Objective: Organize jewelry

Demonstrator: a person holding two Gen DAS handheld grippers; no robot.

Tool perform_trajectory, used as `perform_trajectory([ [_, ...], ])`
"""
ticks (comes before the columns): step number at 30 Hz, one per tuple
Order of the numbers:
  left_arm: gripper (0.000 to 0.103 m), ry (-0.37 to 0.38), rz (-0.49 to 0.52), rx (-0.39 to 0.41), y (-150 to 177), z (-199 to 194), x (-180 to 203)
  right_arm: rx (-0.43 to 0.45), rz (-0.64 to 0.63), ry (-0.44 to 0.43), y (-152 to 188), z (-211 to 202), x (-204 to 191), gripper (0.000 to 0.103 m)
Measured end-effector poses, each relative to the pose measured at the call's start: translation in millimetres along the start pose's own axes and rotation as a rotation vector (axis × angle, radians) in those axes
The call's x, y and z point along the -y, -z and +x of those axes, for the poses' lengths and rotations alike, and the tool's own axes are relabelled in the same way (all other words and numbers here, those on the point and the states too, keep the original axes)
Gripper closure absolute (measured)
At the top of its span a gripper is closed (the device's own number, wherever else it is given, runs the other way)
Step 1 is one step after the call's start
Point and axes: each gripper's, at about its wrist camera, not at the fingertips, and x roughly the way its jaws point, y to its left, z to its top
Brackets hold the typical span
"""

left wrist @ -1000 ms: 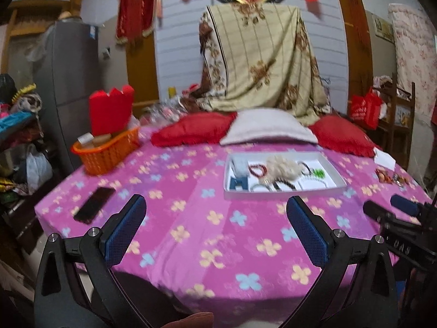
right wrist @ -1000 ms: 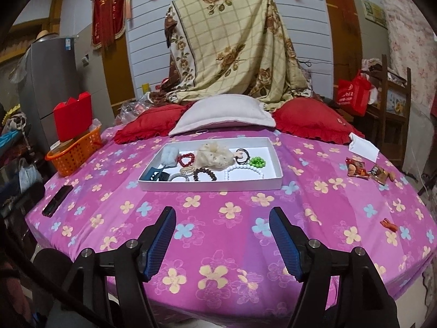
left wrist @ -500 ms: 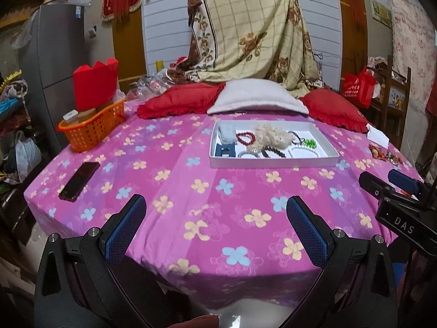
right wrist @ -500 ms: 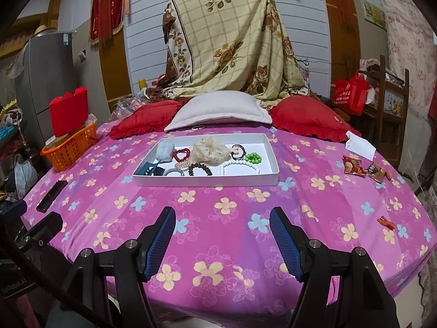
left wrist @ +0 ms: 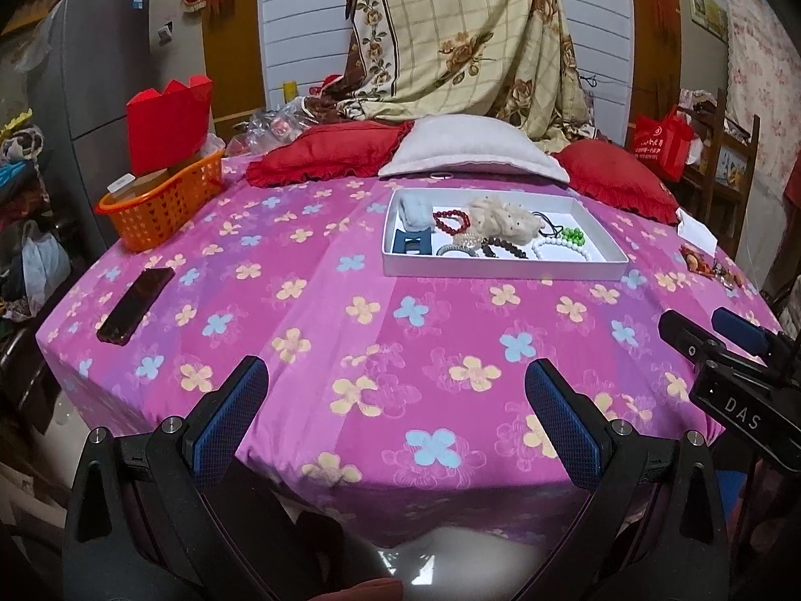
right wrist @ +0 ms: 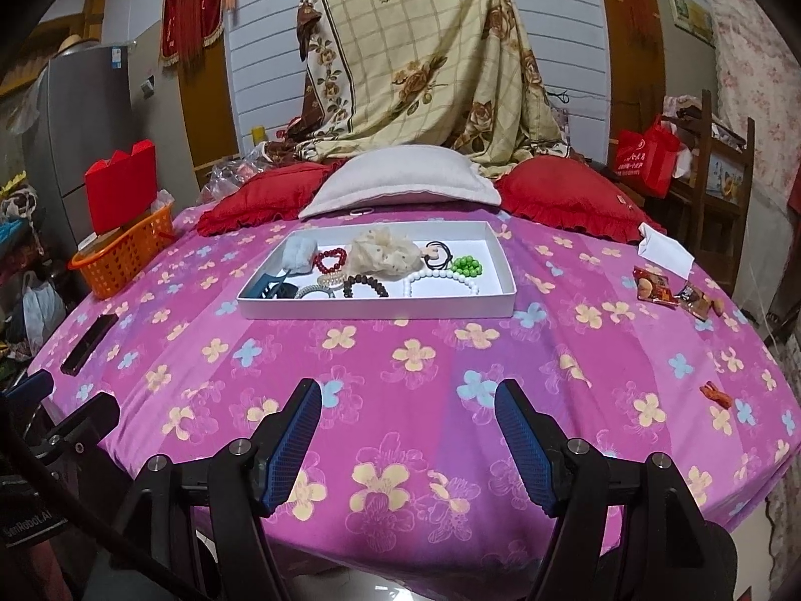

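While the left gripper hangs over the near edge of the pink flowered table, its fingers stand wide apart with nothing between them. A white tray of jewelry lies ahead at mid-table, with bare cloth between. A dark phone lies at left, an orange basket beyond it, and the right gripper's black body juts in at the right edge. Compared with a second ago, the tray sits higher in this view and more near cloth shows.

From the right wrist view, the right gripper also stands open and empty. The tray holds a red bracelet, white beads, green beads and a beige scrunchie. Snack packets lie at right. This view is nearly unchanged.
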Motion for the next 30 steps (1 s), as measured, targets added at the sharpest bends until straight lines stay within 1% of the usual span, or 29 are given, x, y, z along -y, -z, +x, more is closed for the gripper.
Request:
perform_trajectory([
  [7,0.0,0.021,0.002,-0.043,3.6,8.9,1.6,-0.015,0.007,0.003,1.4,3.7,1.8,0.033],
  [12,0.0,0.028,-0.003,-0.058,5.4,11.7,0.9,-0.02,0.007,0.003,2.9,5.3,1.4,0.033],
  [30,0.0,0.03,-0.01,-0.117,13.5,33.5,-1.1,-0.059,-0.024,0.009,13.8,25.7,-3.0,0.033],
])
